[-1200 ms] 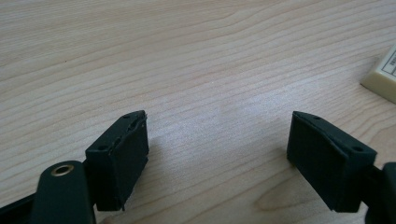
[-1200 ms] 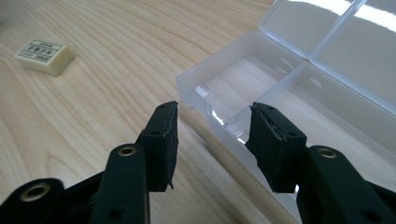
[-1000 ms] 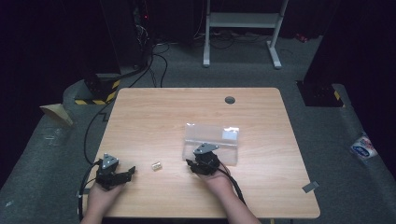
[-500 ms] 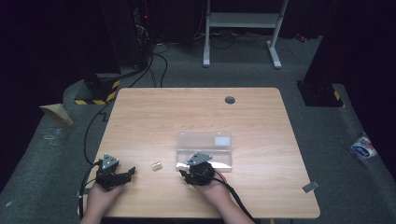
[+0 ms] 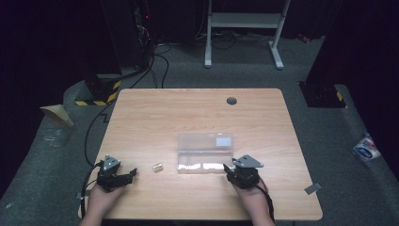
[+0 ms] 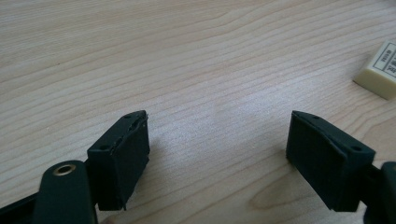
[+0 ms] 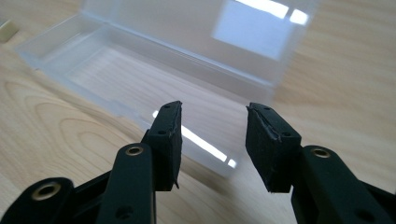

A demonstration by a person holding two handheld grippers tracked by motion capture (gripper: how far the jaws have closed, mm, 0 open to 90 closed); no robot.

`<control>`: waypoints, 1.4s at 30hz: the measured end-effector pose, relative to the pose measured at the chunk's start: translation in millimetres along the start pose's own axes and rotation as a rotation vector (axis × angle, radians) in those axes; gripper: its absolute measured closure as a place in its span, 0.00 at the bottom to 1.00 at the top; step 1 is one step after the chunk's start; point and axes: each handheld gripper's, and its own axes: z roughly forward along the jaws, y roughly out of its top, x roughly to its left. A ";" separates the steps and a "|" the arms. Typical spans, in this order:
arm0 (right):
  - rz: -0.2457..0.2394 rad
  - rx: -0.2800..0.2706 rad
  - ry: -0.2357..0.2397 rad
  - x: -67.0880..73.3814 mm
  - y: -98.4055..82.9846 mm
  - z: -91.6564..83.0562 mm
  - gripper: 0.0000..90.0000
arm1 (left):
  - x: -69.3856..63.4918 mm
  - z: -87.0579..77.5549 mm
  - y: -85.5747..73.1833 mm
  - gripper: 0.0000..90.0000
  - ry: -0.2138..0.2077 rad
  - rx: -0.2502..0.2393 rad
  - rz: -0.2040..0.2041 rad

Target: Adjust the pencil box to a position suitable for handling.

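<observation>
Apparently empty, the clear plastic case (image 5: pixel 205 153) lies open.

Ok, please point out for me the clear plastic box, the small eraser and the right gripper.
clear plastic box (image 5: pixel 205 153): high view, on the hinge between tray and open lid.
eraser (image 6: pixel 379 70): left gripper view, on its pale top face.
right gripper (image 7: pixel 213 135): right gripper view, midway between its fingertips.
</observation>
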 end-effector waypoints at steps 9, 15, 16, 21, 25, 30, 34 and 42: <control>0.056 0.007 -0.101 -29.0 -15.6 -7.5 0.57 | -4.1 -4.1 -1.0 0.29 0.003 0.010 -0.016; 0.085 0.049 -0.158 -50.9 -25.1 -8.7 0.56 | -18.5 -6.4 2.6 0.36 -0.023 0.002 0.017; 0.090 0.059 -0.161 -54.2 -26.5 -8.3 0.55 | -21.8 -6.5 3.4 0.35 -0.027 -0.001 0.023; 0.112 0.086 -0.167 -62.7 -31.0 -6.3 0.53 | -30.1 -7.5 7.9 0.39 -0.112 -0.032 -0.005; 0.101 0.099 -0.164 -63.5 -31.2 -4.0 0.52 | -43.1 -4.8 12.5 0.38 -0.131 -0.043 0.031; 0.111 0.102 -0.152 -62.9 -31.3 -4.1 0.52 | -62.0 2.6 20.8 0.38 -0.163 -0.035 0.060; 0.121 0.101 -0.136 -63.9 -31.4 -4.1 0.52 | -67.1 11.5 22.9 0.41 -0.174 -0.019 0.062; 0.113 0.101 -0.131 -63.9 -29.6 -1.6 0.53 | -75.9 20.6 29.2 0.51 -0.162 -0.003 0.118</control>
